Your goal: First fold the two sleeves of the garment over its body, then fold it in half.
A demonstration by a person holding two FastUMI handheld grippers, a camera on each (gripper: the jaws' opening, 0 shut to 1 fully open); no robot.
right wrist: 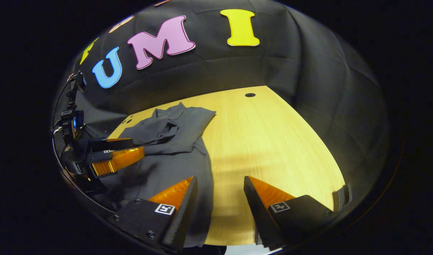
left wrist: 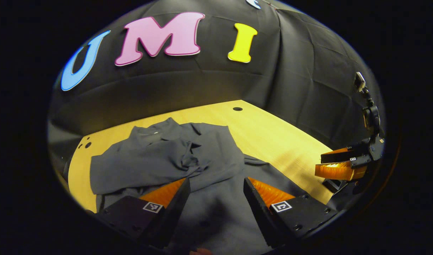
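Observation:
A dark grey collared shirt (left wrist: 202,156) lies on the wooden table (left wrist: 280,138), collar at the far end. Fabric is folded and bunched across its chest (left wrist: 188,161). My left gripper (left wrist: 216,180) is open just above the shirt's near half, with nothing between its fingers. In the right gripper view the shirt (right wrist: 174,138) lies to the left. My right gripper (right wrist: 218,184) is open at the shirt's right near edge, one finger over cloth and the other over bare wood. Each gripper also appears in the other's view: the right one (left wrist: 329,163) and the left one (right wrist: 138,146).
The table (right wrist: 273,141) has a round hole (right wrist: 250,95) near its far edge and small holes (left wrist: 86,144) at its far left corner. Black cloth walls close in the back and sides. Bare wood stretches to the right of the shirt.

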